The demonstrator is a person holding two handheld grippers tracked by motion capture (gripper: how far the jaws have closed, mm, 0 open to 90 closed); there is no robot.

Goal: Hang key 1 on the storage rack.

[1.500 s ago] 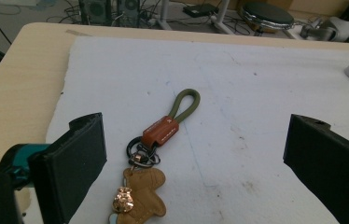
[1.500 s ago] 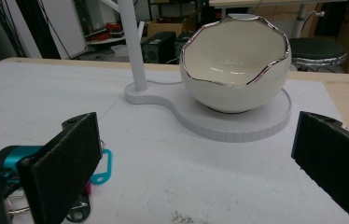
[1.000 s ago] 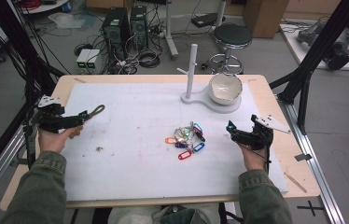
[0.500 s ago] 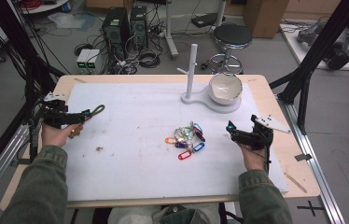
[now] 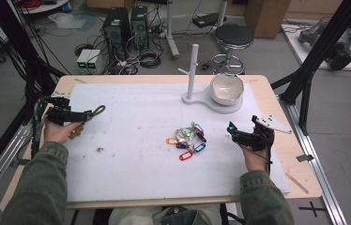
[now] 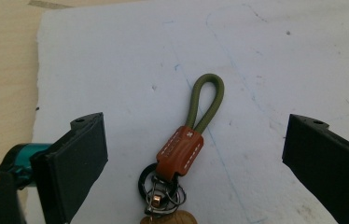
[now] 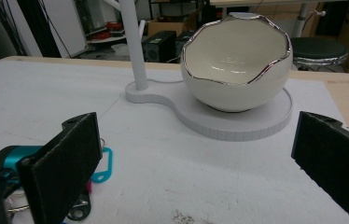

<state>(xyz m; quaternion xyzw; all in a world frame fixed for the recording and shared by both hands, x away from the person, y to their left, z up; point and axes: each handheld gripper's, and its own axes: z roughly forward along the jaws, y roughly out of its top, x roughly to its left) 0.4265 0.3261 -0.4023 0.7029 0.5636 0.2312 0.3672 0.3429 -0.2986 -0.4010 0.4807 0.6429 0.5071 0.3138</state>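
The left gripper (image 5: 83,114), a black two-jaw tool with teal fittings, sits at nine o'clock on the table, jaws spread wide and released, clamping nothing. Between them lies the keychain with an olive-green cord loop and a brown stitched leather tab (image 6: 189,135), flat on the white foam mat (image 5: 141,164) near its left edge; it touches neither jaw. Its lower part is cut off at the bottom of the left gripper view: a black ring and small metal rings show below the tab, and a rounded tan piece under them is too cropped to identify. In the high view the person's left hand (image 5: 61,131) covers that lower end, leaving the loop poking out toward three o'clock.

The right gripper (image 5: 232,131), likewise black and teal, hovers at four o'clock, jaws just as wide and unloaded. Its left jaw hides part of the heap of coloured plastic key tags on metal rings (image 5: 188,138) lying at the mat's centre; in the right gripper view a teal tag (image 7: 101,171) and some rings peek past it.

The wooden table (image 5: 277,101) shows bare strips around the mat. Broad open mat lies between both grippers and the heap. At one o'clock stands the white stand with an upright peg post (image 5: 192,70), holding a white eggshell-shaped bowl with a silver jagged rim (image 5: 226,88).
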